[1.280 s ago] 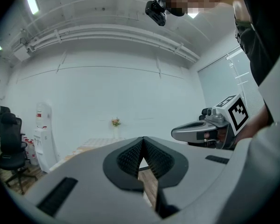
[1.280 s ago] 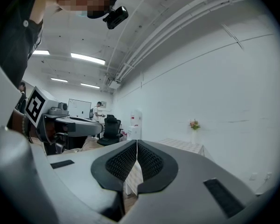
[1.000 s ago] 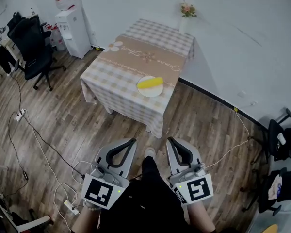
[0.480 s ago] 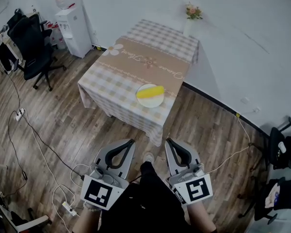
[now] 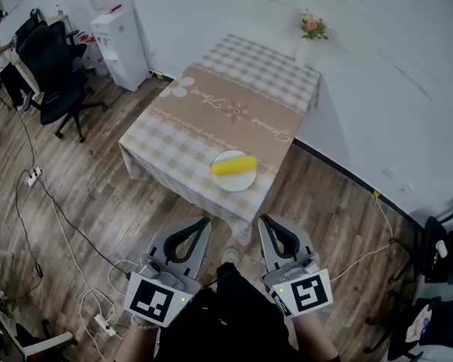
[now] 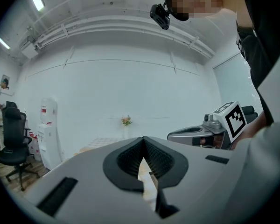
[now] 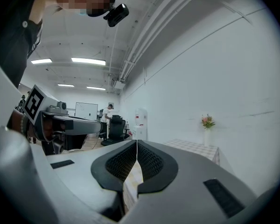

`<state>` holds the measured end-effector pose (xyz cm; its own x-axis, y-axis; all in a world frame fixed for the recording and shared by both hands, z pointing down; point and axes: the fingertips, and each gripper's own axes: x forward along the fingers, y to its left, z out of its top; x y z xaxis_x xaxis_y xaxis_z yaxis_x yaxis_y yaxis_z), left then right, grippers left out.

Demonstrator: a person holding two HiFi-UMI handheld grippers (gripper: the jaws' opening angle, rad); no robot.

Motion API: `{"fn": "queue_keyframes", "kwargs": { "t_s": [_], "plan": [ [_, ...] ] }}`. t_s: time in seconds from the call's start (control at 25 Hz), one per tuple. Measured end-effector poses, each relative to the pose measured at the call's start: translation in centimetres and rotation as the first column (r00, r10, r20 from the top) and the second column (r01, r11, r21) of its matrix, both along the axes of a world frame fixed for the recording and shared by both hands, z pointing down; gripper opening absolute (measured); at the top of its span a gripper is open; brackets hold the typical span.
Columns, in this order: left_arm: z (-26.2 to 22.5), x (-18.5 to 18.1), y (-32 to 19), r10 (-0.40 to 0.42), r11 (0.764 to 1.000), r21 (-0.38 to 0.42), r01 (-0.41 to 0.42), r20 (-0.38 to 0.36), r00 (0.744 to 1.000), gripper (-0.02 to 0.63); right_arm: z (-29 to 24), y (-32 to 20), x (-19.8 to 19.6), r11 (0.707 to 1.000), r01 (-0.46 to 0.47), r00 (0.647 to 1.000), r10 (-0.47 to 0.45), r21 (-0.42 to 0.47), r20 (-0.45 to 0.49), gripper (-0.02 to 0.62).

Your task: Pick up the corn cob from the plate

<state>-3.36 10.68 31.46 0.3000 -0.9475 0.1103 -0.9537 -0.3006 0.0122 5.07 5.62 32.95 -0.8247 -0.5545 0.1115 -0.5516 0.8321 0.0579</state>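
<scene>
A yellow corn cob (image 5: 235, 164) lies on a white plate (image 5: 232, 186) near the front edge of a checked-cloth table (image 5: 211, 119). Both grippers are held side by side low in the head view, well short of the table and over the wooden floor. My left gripper (image 5: 202, 222) is shut with nothing in it, its jaws (image 6: 143, 139) meeting at the tip. My right gripper (image 5: 266, 220) is likewise shut and empty, its pads (image 7: 136, 142) together. Both point level toward the table and the white wall.
A vase of flowers (image 5: 311, 40) stands at the table's far corner. A water dispenser (image 5: 121, 47) and office chairs (image 5: 57, 81) stand at the left, with a person (image 5: 0, 44) beyond. Cables and a power strip (image 5: 106, 324) lie on the floor at the left. Another chair (image 5: 438, 247) is at the right.
The table with the plate and corn has come nearer and lower in the head view as both grippers are carried toward it. Both stay shut.
</scene>
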Motion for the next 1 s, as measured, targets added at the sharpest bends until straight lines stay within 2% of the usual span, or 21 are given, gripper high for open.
{"fn": "queue_keyframes", "kwargs": {
  "t_s": [0.6,1.0],
  "plan": [
    [0.0,-0.1,-9.9,-0.054,0.999,0.001,0.054,0.004,0.999,0.012,0.1,-10.4,0.7,1.000,0.027,1.000,-0.027,0.001,0.000,0.043],
    [0.5,1.7,-13.2,-0.014,1.000,-0.001,0.014,-0.021,1.000,0.012,-0.1,-13.3,3.4,1.000,-0.026,1.000,0.026,0.002,0.007,0.043]
  ]
}}
